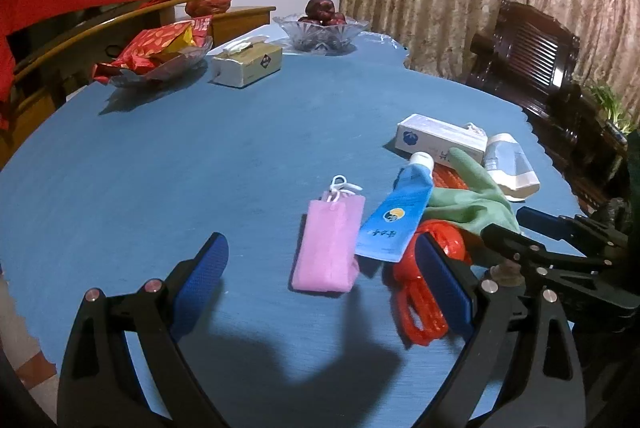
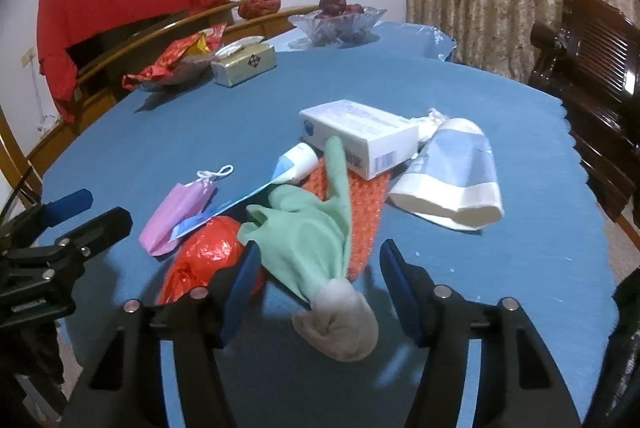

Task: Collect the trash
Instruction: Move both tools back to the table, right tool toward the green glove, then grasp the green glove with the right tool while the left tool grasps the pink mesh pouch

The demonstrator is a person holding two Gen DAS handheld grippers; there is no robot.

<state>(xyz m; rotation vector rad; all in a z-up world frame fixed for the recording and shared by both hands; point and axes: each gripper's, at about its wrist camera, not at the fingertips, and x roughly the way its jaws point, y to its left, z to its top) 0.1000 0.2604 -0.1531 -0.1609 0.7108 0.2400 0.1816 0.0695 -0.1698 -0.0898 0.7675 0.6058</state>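
Note:
A pile of litter lies on the blue tablecloth [image 1: 200,155]: a pink pouch [image 1: 328,244], a blue tube [image 1: 396,211], a red foil wrapper [image 1: 424,292], a green glove [image 1: 472,203], a white box [image 1: 440,137] and a white-and-blue packet [image 1: 510,163]. My left gripper [image 1: 320,248] is open, its jaws either side of the pink pouch without touching it. In the right wrist view the green glove [image 2: 312,228] with its grey cuff [image 2: 336,324] lies between the jaws of my right gripper [image 2: 320,256], which is open; the right pad stands apart from the cloth. Orange netting [image 2: 364,211] lies under the glove.
At the far side stand a tissue box [image 1: 248,65], a glass dish of snack packets [image 1: 160,55] and a glass bowl of dark fruit [image 1: 320,27]. A dark wooden chair [image 1: 532,63] is beyond the table's right edge. The other gripper [image 2: 88,214] shows at the left of the right wrist view.

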